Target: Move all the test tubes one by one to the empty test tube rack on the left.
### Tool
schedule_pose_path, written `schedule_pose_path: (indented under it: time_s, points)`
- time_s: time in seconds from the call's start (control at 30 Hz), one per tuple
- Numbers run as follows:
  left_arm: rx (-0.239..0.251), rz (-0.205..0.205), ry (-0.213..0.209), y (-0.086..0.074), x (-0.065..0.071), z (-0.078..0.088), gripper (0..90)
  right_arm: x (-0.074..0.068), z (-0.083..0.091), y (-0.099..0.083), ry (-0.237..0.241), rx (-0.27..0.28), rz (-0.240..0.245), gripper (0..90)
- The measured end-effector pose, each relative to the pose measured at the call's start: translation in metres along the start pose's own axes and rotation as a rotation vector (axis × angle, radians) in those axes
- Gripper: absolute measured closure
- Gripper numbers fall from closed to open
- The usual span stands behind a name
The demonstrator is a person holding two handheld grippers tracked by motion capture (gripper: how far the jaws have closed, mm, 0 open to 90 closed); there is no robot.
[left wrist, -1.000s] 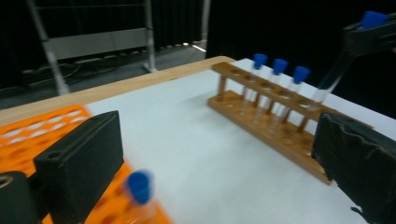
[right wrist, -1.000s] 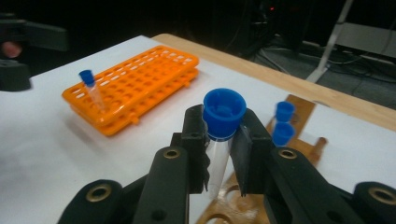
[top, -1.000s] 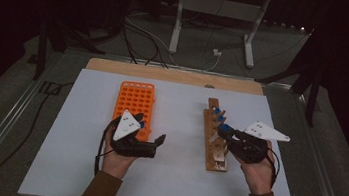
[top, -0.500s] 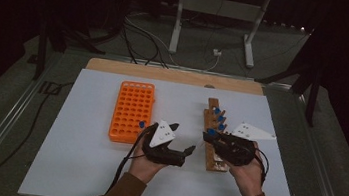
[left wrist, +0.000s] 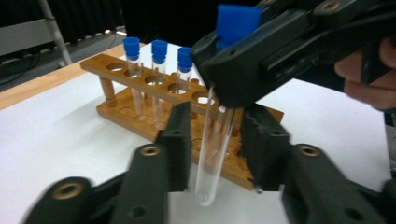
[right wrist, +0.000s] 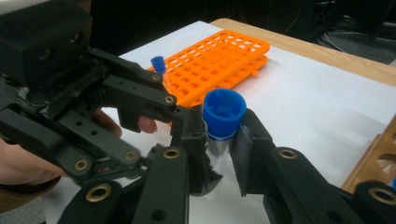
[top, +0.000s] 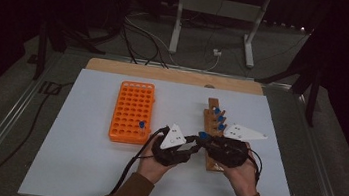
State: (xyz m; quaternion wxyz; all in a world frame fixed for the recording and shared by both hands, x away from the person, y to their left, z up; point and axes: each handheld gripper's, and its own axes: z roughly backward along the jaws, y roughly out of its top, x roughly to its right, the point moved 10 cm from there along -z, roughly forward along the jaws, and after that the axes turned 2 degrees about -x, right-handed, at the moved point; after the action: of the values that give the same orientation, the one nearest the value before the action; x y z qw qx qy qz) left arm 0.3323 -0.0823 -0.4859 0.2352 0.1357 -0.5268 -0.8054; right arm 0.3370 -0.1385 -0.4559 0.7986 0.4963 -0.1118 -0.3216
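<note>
A clear test tube with a blue cap (right wrist: 224, 112) hangs upright in the air, and my right gripper (right wrist: 219, 140) is shut on it just below the cap. My left gripper (left wrist: 217, 140) has come in from the left, facing the right gripper (top: 206, 139) beside the wooden rack (top: 212, 105). The left jaws have just been closing, and the tube's glass lower part (left wrist: 212, 154) now stands between them. A thin gap still shows on each side of the glass. From above, the left gripper (top: 196, 145) lies level with its tips under the blue cap (top: 202, 135).
The wooden rack (left wrist: 140, 102) holds three blue-capped tubes (left wrist: 159, 49) at its far end. An orange rack (top: 132, 110) on the left carries one blue-capped tube (top: 142, 124) near its front right corner. The white mat (top: 78, 167) reaches the front edge.
My left gripper has swung right from the orange rack to the right gripper, and its jaws have narrowed around the tube. The right gripper has shifted a little left with the tube.
</note>
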Motion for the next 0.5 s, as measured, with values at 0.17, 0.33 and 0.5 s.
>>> schedule_pose_path:
  time_s: [0.17,0.33,0.5]
  points:
    - [0.0,-0.009,-0.007,-0.001,0.001,0.0,77.9,-0.001,-0.001,0.0,0.012,0.002,-0.008,74.2]
    - [-0.004,0.007,0.006,-0.002,-0.005,0.001,78.0,0.005,0.005,0.005,0.016,0.045,-0.04,53.0]
    - [0.003,0.028,0.022,-0.002,-0.012,0.006,78.0,0.015,0.013,0.009,-0.031,0.076,-0.054,31.5]
